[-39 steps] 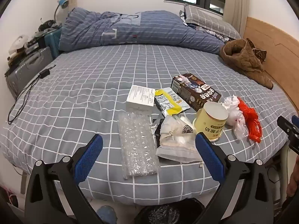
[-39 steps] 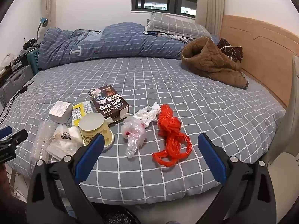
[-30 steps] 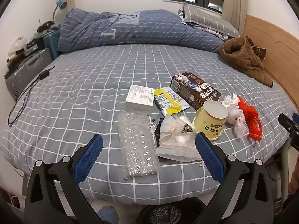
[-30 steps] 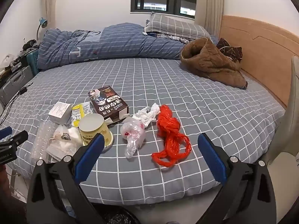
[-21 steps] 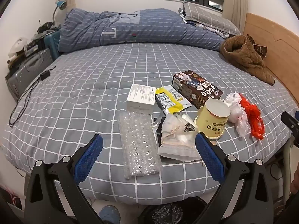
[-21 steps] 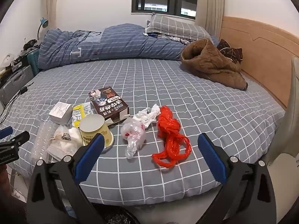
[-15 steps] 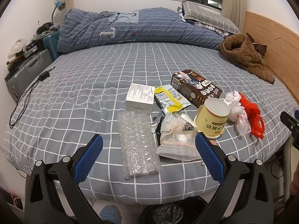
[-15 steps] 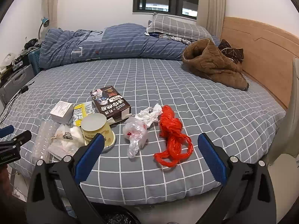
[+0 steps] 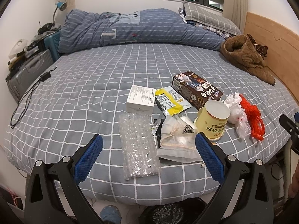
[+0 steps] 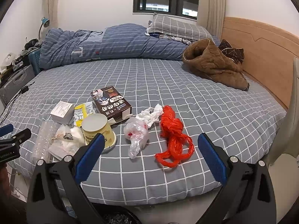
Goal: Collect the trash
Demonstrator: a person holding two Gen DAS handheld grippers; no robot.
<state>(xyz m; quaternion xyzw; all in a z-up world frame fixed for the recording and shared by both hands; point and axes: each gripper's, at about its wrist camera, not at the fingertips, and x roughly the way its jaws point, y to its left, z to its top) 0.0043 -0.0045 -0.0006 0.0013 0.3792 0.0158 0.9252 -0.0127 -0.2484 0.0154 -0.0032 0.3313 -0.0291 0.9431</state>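
Trash lies near the bed's front edge: a bubble-wrap sheet [image 9: 139,144], a white pouch [image 9: 177,138], a yellow cup [image 9: 213,123], a white box [image 9: 141,98], a yellow wrapper [image 9: 171,100], a brown carton [image 9: 197,89], a clear plastic bag [image 10: 137,132] and a red plastic bag [image 10: 173,136]. My left gripper [image 9: 147,156] is open and empty, just before the bubble wrap. My right gripper [image 10: 149,155] is open and empty, just before the clear and red bags. A black-lined bin [image 9: 166,212] shows below the bed edge; it also shows in the right wrist view [image 10: 115,217].
A folded blue duvet [image 9: 130,28] and pillow [image 10: 177,29] lie at the far side. A brown jacket [image 10: 211,63] lies by the wooden headboard [image 10: 261,52]. A suitcase [image 9: 28,71] and a cable [image 9: 24,100] are at the left.
Both views have shifted slightly; the trash sits a little lower and nearer in frame. Both grippers stay open and nothing on the bed has moved.
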